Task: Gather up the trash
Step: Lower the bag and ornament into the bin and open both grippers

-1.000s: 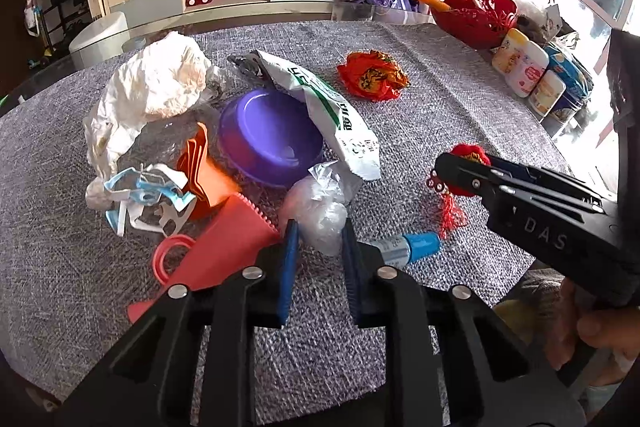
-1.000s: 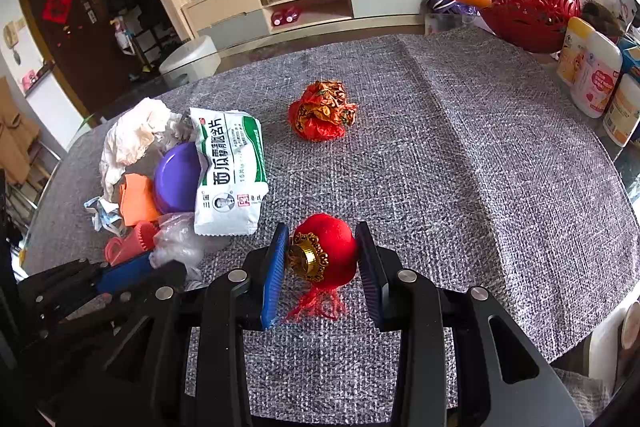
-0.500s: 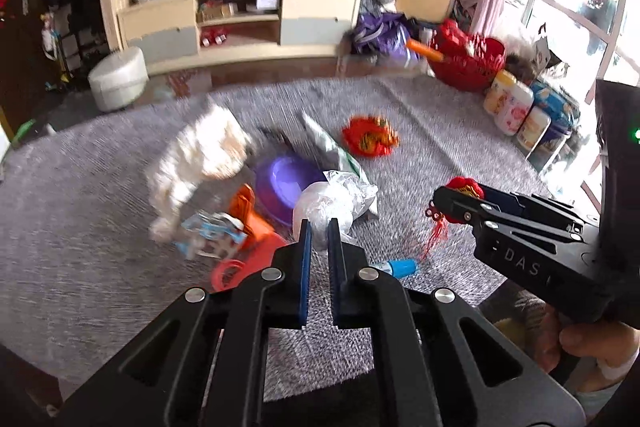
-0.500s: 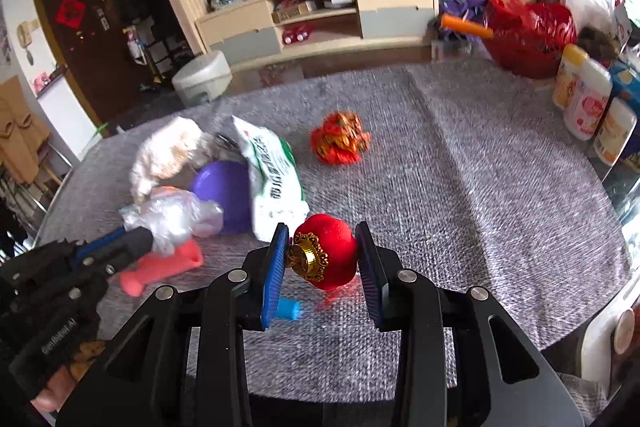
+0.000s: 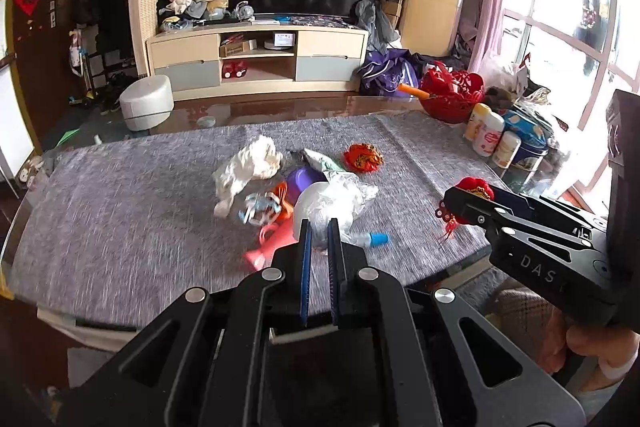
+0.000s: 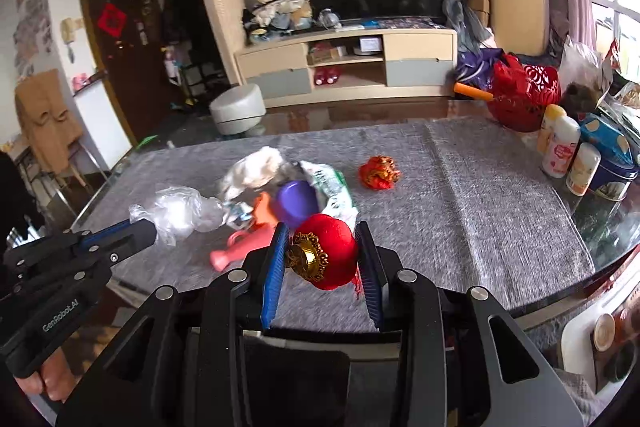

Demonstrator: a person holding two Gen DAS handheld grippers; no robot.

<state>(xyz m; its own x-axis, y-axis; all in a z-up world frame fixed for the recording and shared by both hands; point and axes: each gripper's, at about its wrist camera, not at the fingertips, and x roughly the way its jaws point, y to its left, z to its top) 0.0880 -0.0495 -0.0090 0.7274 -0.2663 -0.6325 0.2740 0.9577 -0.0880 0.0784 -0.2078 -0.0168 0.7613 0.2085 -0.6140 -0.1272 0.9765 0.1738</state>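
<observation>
Red velvet lantern ornament [image 6: 326,251] and crumpled clear plastic bag [image 5: 334,201] held above the grey cloth-covered worktop [image 5: 120,203].
Right gripper [image 6: 323,259] fingers clamped the ornament; left gripper [image 5: 319,247] fingers pinched the bag.

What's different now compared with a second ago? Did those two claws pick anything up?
The left claw closed on the clear plastic bag and lifted it off the table. The right claw, already clamped on the red lantern ornament, rose with it. The purple bowl, white paper wad and blue-capped tube stayed put.
</observation>
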